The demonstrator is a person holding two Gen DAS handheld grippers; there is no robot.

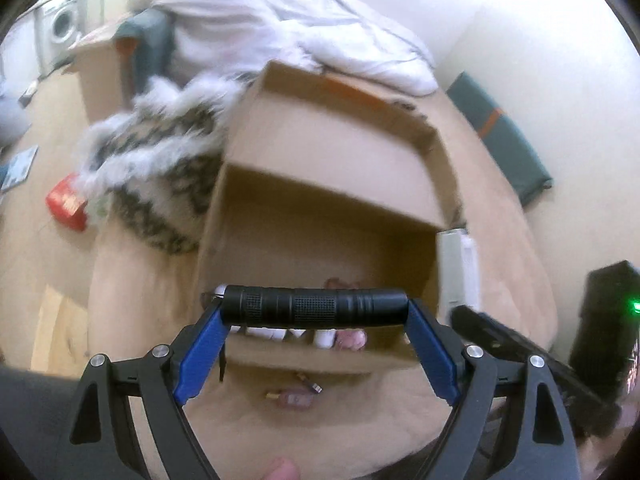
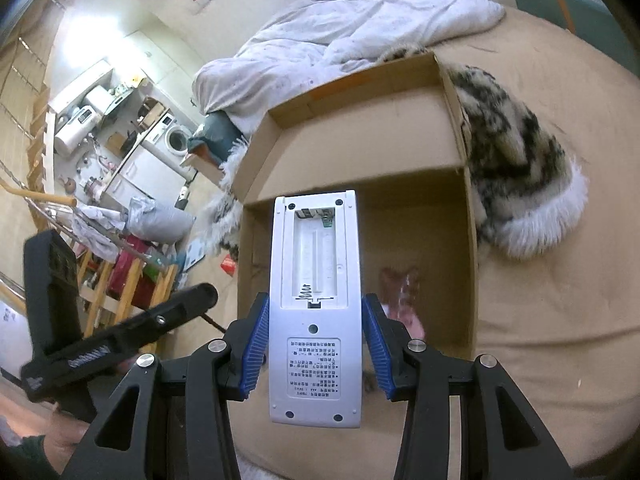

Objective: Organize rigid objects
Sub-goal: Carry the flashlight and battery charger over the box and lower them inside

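With the left gripper (image 1: 316,312) clamping a black ribbed metal flashlight (image 1: 316,307) endwise and the right gripper (image 2: 314,344) pinching a white plastic remote (image 2: 314,308), both needed lowering deep into the open brown cardboard box (image 2: 452,120) before release.

Both cameras sit on hand-held grippers and look forward and steeply down along their fingers, from close above the bed. The left wrist view faces the open cardboard box (image 1: 320,184) from its near side. The right wrist view faces the same box (image 2: 360,128) from a little further right. Both views share the box, the white duvet (image 1: 288,24) far behind it and the spotted furry cushion (image 2: 516,168).
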